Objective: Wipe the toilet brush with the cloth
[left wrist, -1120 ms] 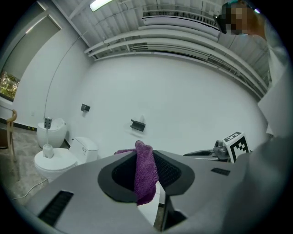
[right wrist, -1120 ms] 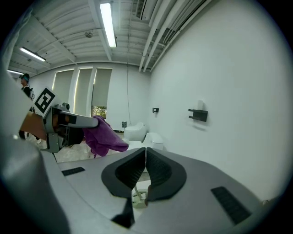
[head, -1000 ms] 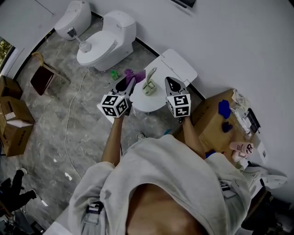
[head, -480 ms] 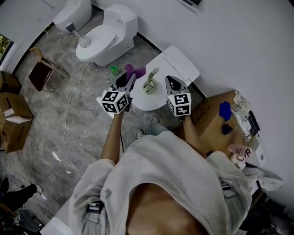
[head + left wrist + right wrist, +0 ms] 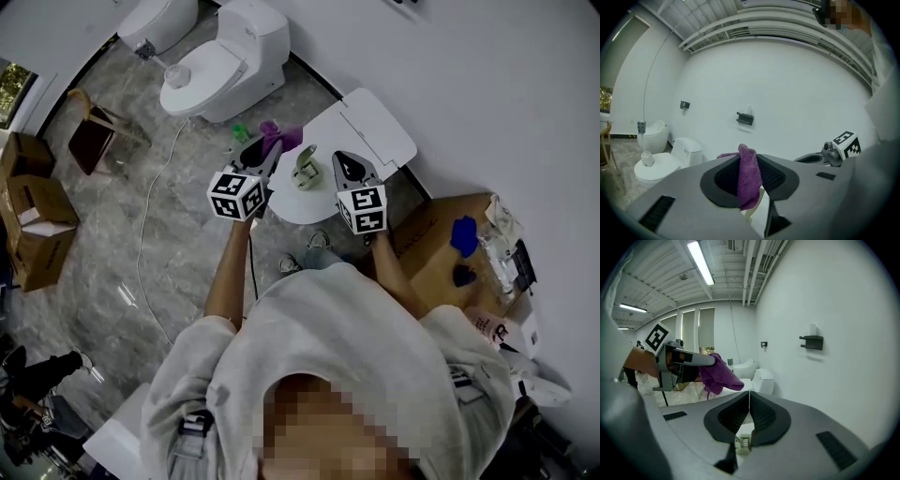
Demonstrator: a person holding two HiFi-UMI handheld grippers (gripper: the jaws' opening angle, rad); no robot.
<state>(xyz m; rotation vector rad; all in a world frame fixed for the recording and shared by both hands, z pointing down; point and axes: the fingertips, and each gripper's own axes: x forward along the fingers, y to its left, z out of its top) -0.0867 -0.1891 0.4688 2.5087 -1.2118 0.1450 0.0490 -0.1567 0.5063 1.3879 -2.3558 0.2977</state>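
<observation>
A pale green toilet brush (image 5: 305, 169) stands on the white toilet (image 5: 298, 208) in front of me, in the head view. My left gripper (image 5: 265, 153) is just left of it, shut on a purple cloth (image 5: 281, 137), which hangs between its pads (image 5: 749, 180). My right gripper (image 5: 343, 164) is just right of the brush with its jaws shut together and nothing pinched at the tips (image 5: 749, 394). A pale ribbed piece (image 5: 743, 442) shows in the gap under those jaws. The right gripper view also shows the cloth (image 5: 717, 373) in the left gripper.
The toilet's raised lid (image 5: 375, 127) leans on the wall behind the brush. Two more toilets (image 5: 225, 61) stand at the far left. A cardboard box (image 5: 445, 253) with blue items is at my right, more boxes (image 5: 37, 220) at the left. A cable (image 5: 145, 234) runs across the floor.
The head view has shifted slightly. My left gripper with the cloth has edged forward beside the brush. The right gripper has hardly moved.
</observation>
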